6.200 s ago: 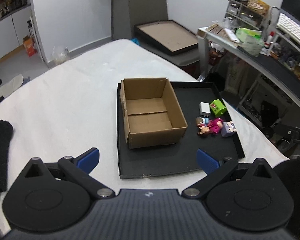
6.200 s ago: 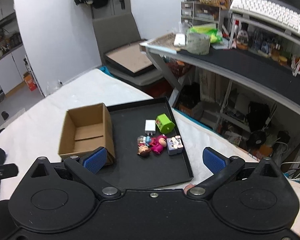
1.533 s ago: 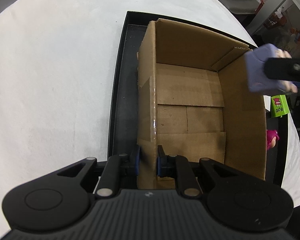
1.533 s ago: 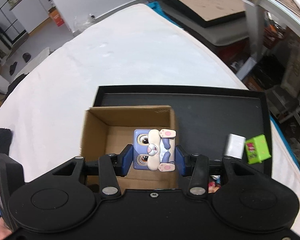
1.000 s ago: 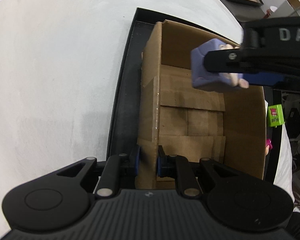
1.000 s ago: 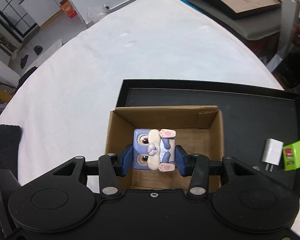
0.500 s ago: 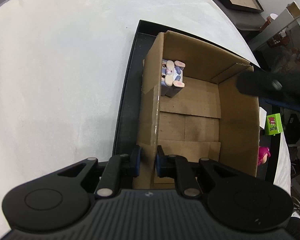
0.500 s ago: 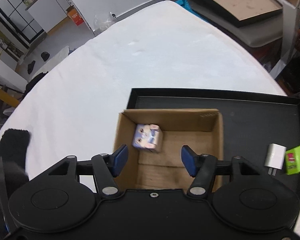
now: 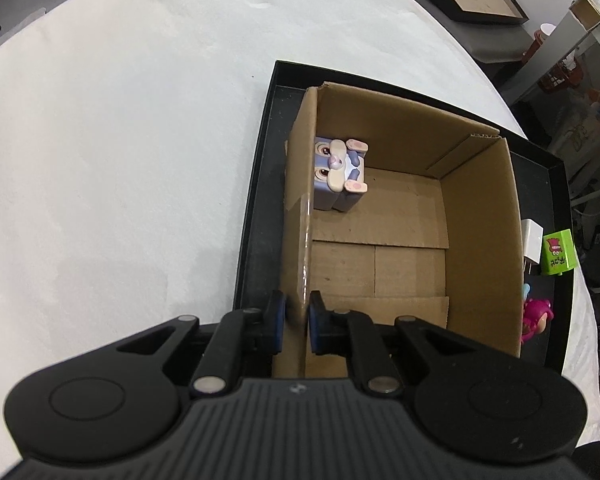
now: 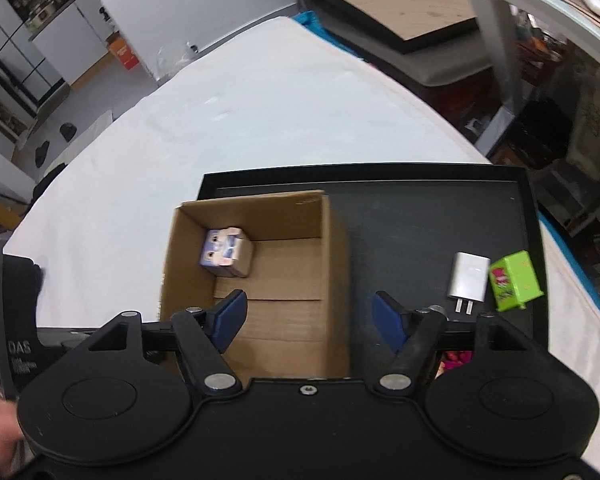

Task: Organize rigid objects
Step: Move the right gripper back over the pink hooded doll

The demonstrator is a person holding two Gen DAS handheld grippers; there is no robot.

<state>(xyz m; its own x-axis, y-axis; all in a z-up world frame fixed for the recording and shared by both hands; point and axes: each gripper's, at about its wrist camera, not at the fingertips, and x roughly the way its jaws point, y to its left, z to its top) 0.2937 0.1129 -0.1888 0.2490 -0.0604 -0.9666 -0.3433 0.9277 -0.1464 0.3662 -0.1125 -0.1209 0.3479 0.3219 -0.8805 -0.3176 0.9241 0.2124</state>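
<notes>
While left gripper [image 9: 296,322] pinches cardboard box [image 9: 480,216]; only right wrist shows right gripper [image 10: 307,314] spread.

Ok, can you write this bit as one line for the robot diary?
left gripper: shut on cardboard box wall | right gripper: open, empty | bunny cube: inside box | charger, green block: on black tray

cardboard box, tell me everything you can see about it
The cardboard box is plain brown corrugated card, open-topped, with its floor made of folded flaps. It sits upright on the black tray, toward the tray's left side. The left gripper is shut on the near end of its left wall. A purple bunny cube toy lies inside, in the far left corner.
</notes>
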